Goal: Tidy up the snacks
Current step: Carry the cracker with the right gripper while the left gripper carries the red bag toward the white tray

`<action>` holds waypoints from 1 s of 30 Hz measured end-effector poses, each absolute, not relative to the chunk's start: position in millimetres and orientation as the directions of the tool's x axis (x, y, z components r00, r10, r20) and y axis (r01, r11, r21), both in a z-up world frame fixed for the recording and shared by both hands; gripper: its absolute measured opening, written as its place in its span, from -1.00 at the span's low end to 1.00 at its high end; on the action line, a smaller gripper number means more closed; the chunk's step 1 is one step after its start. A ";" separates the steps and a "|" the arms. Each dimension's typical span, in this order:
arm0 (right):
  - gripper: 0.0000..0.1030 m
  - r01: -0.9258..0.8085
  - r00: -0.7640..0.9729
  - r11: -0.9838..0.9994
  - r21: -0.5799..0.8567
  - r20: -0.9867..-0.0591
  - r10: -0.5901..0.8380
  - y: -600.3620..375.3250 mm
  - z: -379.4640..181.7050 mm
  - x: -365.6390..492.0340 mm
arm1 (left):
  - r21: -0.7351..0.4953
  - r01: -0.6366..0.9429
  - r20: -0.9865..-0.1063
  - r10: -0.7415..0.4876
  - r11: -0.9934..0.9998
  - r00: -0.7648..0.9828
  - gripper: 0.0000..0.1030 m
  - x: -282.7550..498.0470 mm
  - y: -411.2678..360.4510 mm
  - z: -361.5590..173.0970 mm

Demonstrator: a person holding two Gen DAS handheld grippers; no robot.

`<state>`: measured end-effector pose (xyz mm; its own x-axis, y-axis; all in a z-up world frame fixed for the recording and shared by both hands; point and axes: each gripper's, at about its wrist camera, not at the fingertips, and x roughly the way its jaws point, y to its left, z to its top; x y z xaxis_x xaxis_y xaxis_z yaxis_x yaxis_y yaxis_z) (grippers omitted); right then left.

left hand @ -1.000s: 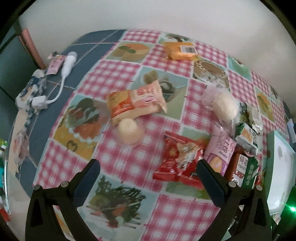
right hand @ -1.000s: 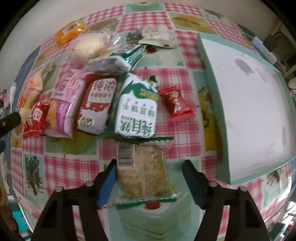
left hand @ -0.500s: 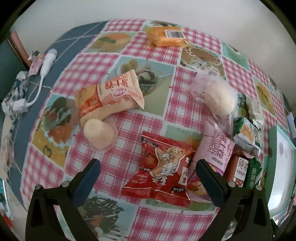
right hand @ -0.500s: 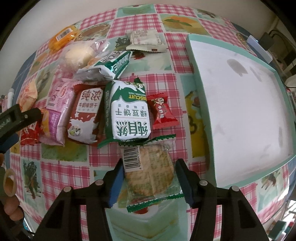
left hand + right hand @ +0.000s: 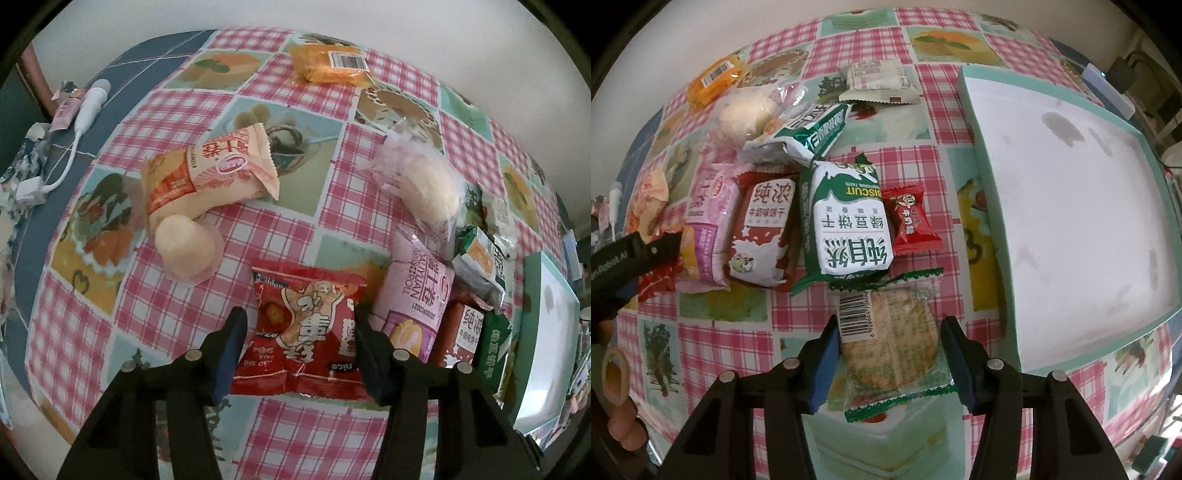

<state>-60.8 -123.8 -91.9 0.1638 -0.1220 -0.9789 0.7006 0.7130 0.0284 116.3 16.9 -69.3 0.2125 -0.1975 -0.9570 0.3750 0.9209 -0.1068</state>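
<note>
Wrapped snacks lie scattered on a checked tablecloth. My left gripper (image 5: 299, 350) has closed in around a red snack packet (image 5: 306, 328), its pads at both edges of the packet, which lies on the table. My right gripper (image 5: 888, 354) has closed in around a clear-wrapped round cracker (image 5: 892, 343), pads against its sides, on the table. Beyond it lie a green-and-white biscuit pack (image 5: 847, 225), a red milk-candy pack (image 5: 762, 225), a small red candy (image 5: 908, 221) and a pink roll pack (image 5: 417, 291). A shallow teal-rimmed white tray (image 5: 1071, 206) lies to the right.
An orange pack (image 5: 328, 62), a peach pack (image 5: 210, 170), two round white buns (image 5: 184, 247) (image 5: 428, 188) and a white-green pack (image 5: 879, 81) lie farther out. A white cable (image 5: 70, 136) lies at the table's left edge. The left gripper (image 5: 631, 258) shows in the right wrist view.
Both grippers have narrowed from wide open. The left moved forward onto the red packet; the right closed in on the round cracker.
</note>
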 end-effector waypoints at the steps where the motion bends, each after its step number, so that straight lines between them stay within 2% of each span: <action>1: 0.08 0.703 0.169 0.710 0.034 -0.978 -0.120 -123.8 -89.6 -62.4 | -0.105 0.368 -0.957 -0.195 0.924 0.216 0.09 114.8 19.7 -67.1; 17: 0.02 0.711 0.282 0.687 0.152 -0.956 -0.080 -129.3 -47.8 -77.6 | -0.063 0.308 -0.951 -0.151 0.949 0.270 0.09 93.3 32.9 -31.8; 30: 0.02 0.719 0.374 0.674 0.169 -0.912 -0.171 -140.3 -7.5 -94.8 | -0.049 0.344 -0.933 -0.165 0.938 0.319 0.09 75.1 0.7 5.3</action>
